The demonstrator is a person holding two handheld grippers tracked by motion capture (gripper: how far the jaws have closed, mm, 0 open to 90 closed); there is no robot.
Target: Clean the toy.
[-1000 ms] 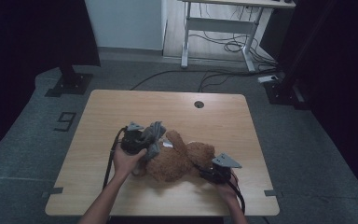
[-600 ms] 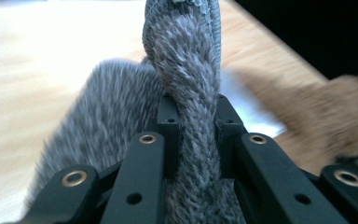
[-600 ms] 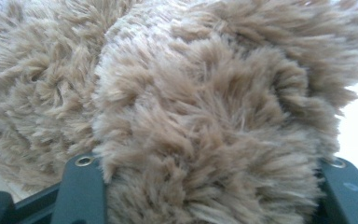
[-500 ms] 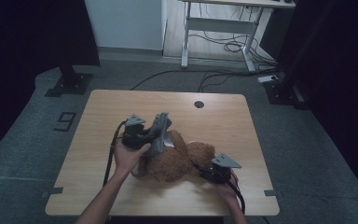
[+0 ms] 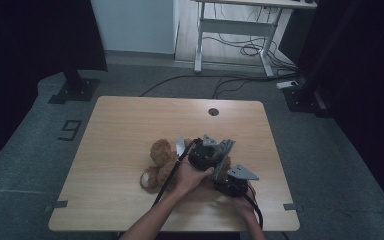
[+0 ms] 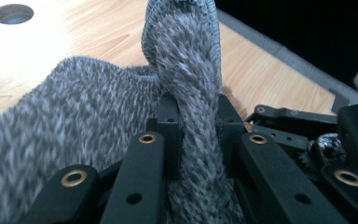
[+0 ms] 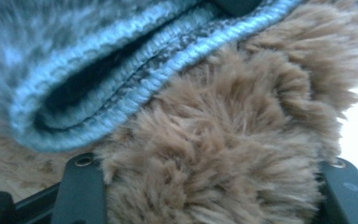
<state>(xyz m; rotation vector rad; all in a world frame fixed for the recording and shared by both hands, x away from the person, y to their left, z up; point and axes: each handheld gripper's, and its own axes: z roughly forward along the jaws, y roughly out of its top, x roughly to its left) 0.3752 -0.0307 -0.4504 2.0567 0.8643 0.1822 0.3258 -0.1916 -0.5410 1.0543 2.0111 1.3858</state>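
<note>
Left gripper [image 6: 193, 135] clamped on grey knit [image 6: 186, 79]; right gripper [image 7: 209, 186] clamped on bear [image 7: 223, 154], on table [image 5: 130, 120].

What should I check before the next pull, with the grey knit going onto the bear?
1. Left gripper clamped on the grey knit garment: ok, the fabric is pinched between its pads.
2. Right gripper gripping the teddy bear: ok, brown fur fills the space between its jaws.
3. Garment opening facing the bear: ok, in the right gripper view the ribbed hem gapes next to the fur.
4. Bear on the table, away from the edge: ok.
5. Which part of the bear the right gripper holds: cannot tell.
6. Hem already over that part: cannot tell.
</note>
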